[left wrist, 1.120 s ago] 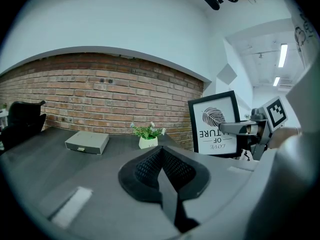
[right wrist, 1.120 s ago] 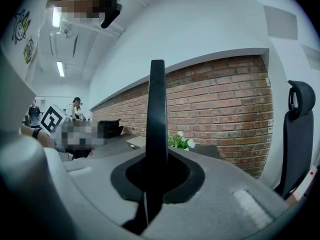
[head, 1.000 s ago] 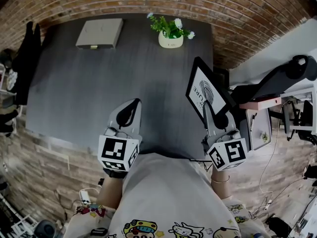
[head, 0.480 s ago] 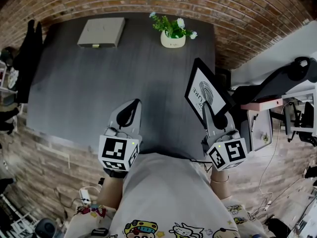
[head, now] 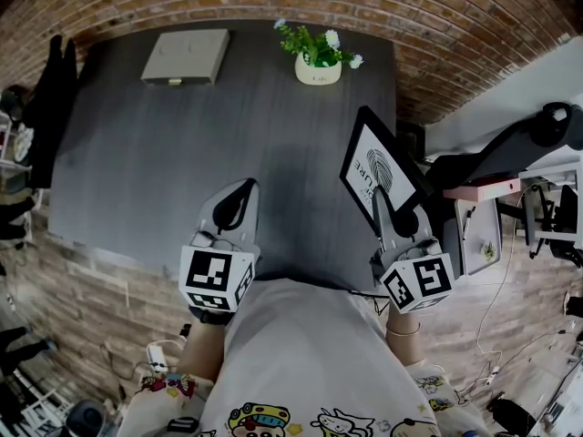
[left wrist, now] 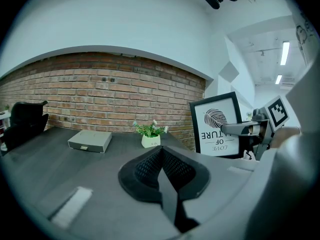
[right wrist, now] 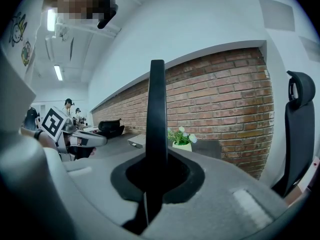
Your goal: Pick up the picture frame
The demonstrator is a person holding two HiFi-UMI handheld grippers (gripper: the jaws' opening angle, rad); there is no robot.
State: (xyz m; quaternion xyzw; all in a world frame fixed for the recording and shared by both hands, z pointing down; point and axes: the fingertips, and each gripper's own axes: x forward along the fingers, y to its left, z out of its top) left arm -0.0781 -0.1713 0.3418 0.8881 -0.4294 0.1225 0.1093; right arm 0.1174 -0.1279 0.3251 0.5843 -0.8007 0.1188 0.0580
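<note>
Dark table below, nothing has shifted in the last second: right gripper stays clamped on the picture frame, held tilted at centre right; left gripper closed, empty. Pickup looks achieved.

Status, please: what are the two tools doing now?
Right tool shut on picture frame. Left tool shut, empty. Potted plant, grey box well clear.

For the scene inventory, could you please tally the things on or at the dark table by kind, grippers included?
picture frame: 1
potted plant: 1
grey box: 1
grippers: 2, the left gripper and the right gripper
Total: 5
</note>
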